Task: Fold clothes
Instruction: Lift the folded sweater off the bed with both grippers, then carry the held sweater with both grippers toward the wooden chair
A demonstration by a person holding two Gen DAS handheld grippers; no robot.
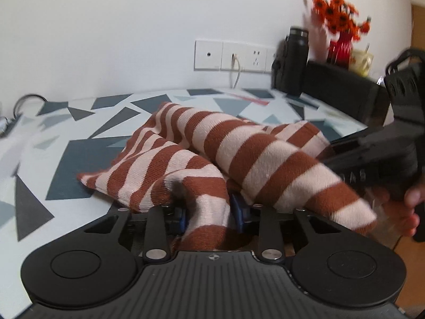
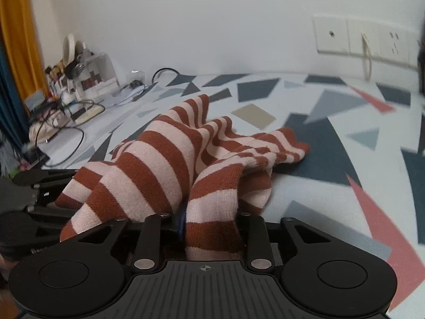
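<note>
A brown-and-pink striped knit garment [image 1: 239, 143] lies bunched on the table with its geometric-patterned cover [image 1: 79, 164]. My left gripper [image 1: 211, 212] is shut on a fold of the cloth, which passes between its blue pads [image 1: 183, 216]. In the right wrist view the same garment [image 2: 164, 154] runs between the fingers of my right gripper [image 2: 209, 220], which is shut on it; one blue pad [image 2: 182, 220] shows beside the cloth. The right tool's black body [image 1: 377, 148] and the hand [image 1: 410, 207] holding it are at the right. Fingertips of both grippers are hidden by fabric.
Against the wall stand a black flask [image 1: 293, 61], a red vase of orange flowers [image 1: 340, 45], a mug [image 1: 361, 61] and a dark box [image 1: 342, 90]. Wall sockets [image 1: 233, 55] hold a white cable. Cables and clutter [image 2: 66, 101] fill the table's far left.
</note>
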